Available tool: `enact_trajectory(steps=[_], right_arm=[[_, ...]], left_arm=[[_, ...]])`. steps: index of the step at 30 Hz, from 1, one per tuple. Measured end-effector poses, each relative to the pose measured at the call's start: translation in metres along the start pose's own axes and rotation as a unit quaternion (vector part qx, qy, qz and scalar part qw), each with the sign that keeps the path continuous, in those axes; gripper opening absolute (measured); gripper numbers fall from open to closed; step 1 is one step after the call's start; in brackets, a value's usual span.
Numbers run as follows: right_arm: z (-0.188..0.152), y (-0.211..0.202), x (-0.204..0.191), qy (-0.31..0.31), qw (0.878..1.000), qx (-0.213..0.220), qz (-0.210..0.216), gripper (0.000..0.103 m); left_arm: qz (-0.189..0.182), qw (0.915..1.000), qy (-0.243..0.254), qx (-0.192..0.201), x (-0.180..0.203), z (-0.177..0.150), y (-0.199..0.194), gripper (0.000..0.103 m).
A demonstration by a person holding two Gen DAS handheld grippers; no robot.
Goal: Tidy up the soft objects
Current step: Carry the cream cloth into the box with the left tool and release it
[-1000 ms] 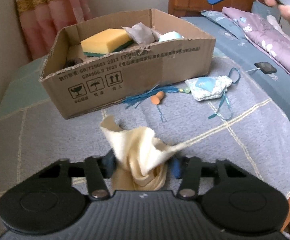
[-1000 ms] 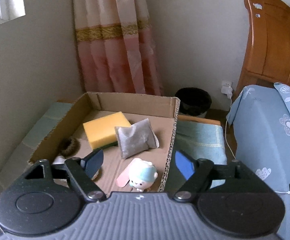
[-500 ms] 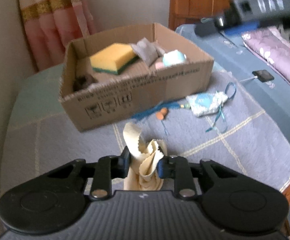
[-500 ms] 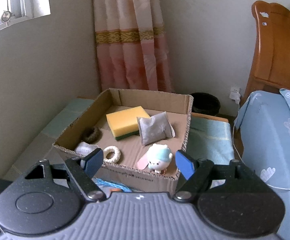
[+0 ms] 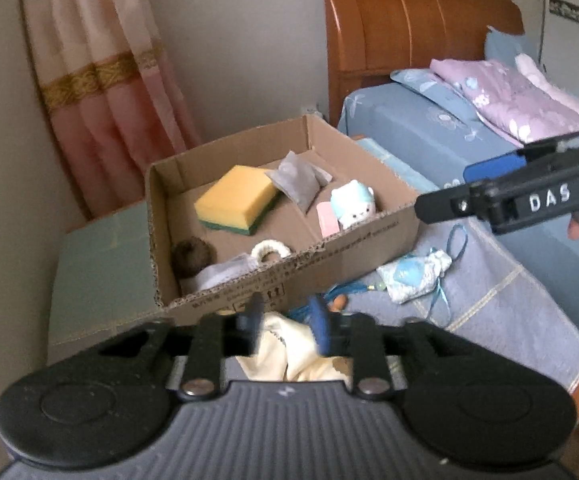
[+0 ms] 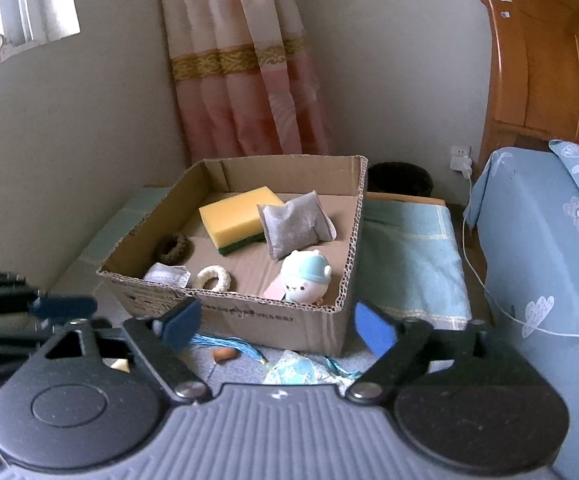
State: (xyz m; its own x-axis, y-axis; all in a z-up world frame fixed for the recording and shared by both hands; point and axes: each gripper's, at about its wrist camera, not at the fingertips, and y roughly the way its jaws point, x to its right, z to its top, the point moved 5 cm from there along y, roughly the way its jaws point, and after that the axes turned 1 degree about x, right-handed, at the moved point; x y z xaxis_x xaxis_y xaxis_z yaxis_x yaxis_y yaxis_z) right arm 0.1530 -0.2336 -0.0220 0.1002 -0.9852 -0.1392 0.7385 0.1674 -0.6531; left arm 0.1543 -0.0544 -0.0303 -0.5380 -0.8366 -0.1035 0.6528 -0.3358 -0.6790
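My left gripper (image 5: 285,318) is shut on a cream cloth (image 5: 289,354) and holds it lifted just in front of the cardboard box (image 5: 341,258). The box holds a yellow sponge (image 5: 235,196), a grey pouch (image 5: 297,182), a small plush toy (image 5: 353,202), a dark hair tie (image 5: 191,256) and a white ring (image 5: 269,248). My right gripper (image 6: 275,326) is open and empty, raised in front of the box (image 6: 273,322). It also shows at the right of the left wrist view (image 5: 517,192). A blue patterned pouch (image 5: 413,274) and a blue tassel (image 6: 225,342) lie on the blanket.
A grey-blue checked blanket (image 5: 497,304) covers the surface under the box. A bed with blue sheet (image 6: 545,248) and wooden headboard (image 5: 401,36) stands to the right. A charging cable (image 6: 529,320) hangs on the bed side. A curtain (image 6: 245,60) and a dark bin (image 6: 399,178) stand behind.
My left gripper has risen with the cream cloth and moved closer to the box. My right gripper has pulled back from over the box and sits lower, in front of it.
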Motion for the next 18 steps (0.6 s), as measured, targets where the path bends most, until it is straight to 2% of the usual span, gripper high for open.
enact_trajectory(steps=[1,2,3,7,11,13,14,15,16,18], right_arm=[[-0.001,0.0,0.0,0.002,1.0,-0.001,0.001,0.092],[-0.001,0.0,0.001,0.003,1.0,-0.001,0.002,0.092],[-0.002,0.0,0.001,0.004,1.0,-0.002,0.002,0.092],[-0.004,0.003,0.002,0.004,1.0,-0.007,0.006,0.092],[-0.006,0.004,0.001,0.003,1.0,-0.01,0.007,0.092],[-0.006,0.003,0.0,0.002,1.0,-0.009,0.007,0.092],[-0.007,0.003,0.0,0.002,1.0,-0.009,0.007,0.092],[-0.007,0.003,0.0,0.002,1.0,-0.009,0.005,0.092],[-0.007,0.003,0.0,0.002,1.0,-0.009,0.005,0.092],[-0.008,0.005,0.0,0.002,1.0,-0.011,0.003,0.092]], left_arm=[[0.002,1.0,0.004,-0.005,0.002,-0.004,0.003,0.06],[0.006,0.9999,0.008,-0.01,0.004,-0.01,0.007,0.08],[0.007,0.9998,0.008,-0.015,0.005,-0.017,0.011,0.087],[-0.024,0.9973,-0.034,-0.06,0.003,-0.043,0.038,0.088],[-0.023,0.9942,-0.061,-0.085,-0.001,-0.056,0.059,0.084],[-0.026,0.9935,-0.064,-0.091,-0.002,-0.058,0.063,0.068],[-0.03,0.9929,-0.062,-0.097,-0.001,-0.059,0.065,0.05],[-0.032,0.9924,-0.06,-0.103,0.0,-0.06,0.066,0.038],[-0.032,0.9924,-0.059,-0.104,0.001,-0.061,0.067,0.038],[-0.031,0.9929,-0.055,-0.101,0.003,-0.061,0.065,0.023]])
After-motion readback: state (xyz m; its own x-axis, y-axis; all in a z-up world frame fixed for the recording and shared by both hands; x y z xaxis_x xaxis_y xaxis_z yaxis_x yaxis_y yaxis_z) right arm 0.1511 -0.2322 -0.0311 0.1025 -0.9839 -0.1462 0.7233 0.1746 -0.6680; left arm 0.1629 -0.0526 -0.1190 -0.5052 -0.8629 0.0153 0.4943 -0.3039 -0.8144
